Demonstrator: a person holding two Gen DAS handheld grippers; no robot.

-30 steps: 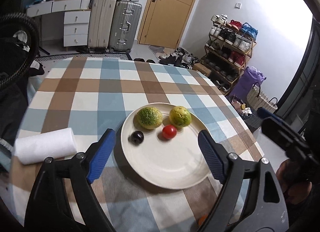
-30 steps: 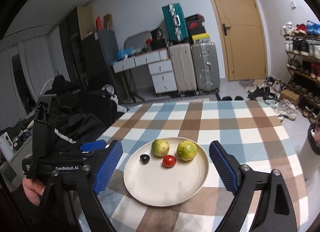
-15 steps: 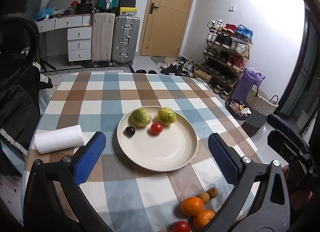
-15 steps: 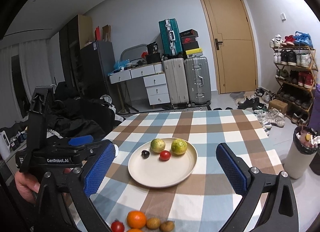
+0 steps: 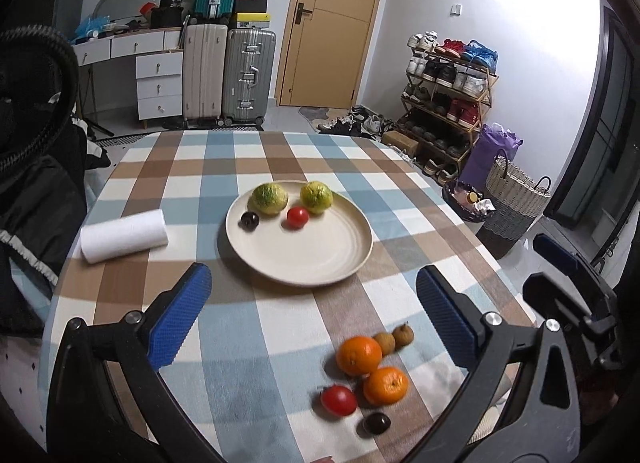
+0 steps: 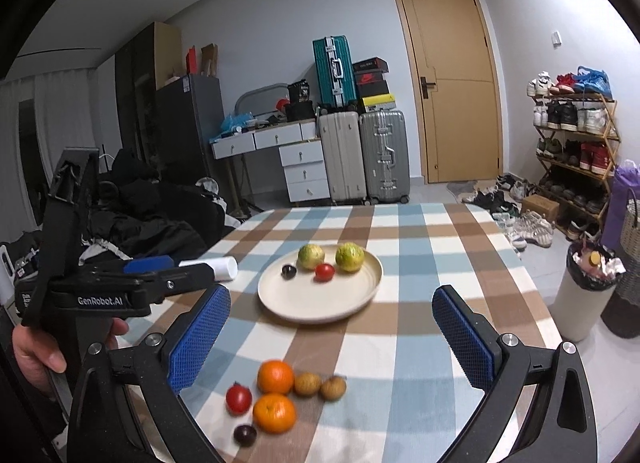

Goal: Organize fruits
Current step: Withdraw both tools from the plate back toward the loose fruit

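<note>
**Q:** Where is the loose fruit placed in relation to the two grippers?

**A:** The left gripper [image 5: 312,315] is held above the near part of the checked tablecloth [image 5: 280,343], its blue pads spread wide and nothing gripped between them. A cluster of loose fruit is seen low and just right of centre between those fingers, on the near edge of the table. The right gripper [image 6: 332,339] is likewise held released and empty; in its view the same cluster is seen low and left of centre, closer to the left-hand pad. The cream plate [image 5: 320,259] is set farther out, beyond the fingertips of both grippers and well apart from the cluster.

**Q:** How many pieces are counted?

**A:** Six are counted off the plate: two oranges, one farther [image 5: 359,355] and one nearer [image 5: 385,386]; two small brown fruits [image 5: 394,339] touching each other just beside the far orange; one red tomato [image 5: 338,400]; and one dark plum [image 5: 376,423] nearest the table edge. Four are counted on the plate, grouped at its far rim: two yellow-green citrus fruits [image 5: 269,199], one red tomato [image 5: 297,217] and one dark plum [image 5: 249,220]. One white paper roll [image 5: 124,236] is laid on its side to the left of the plate.
</note>
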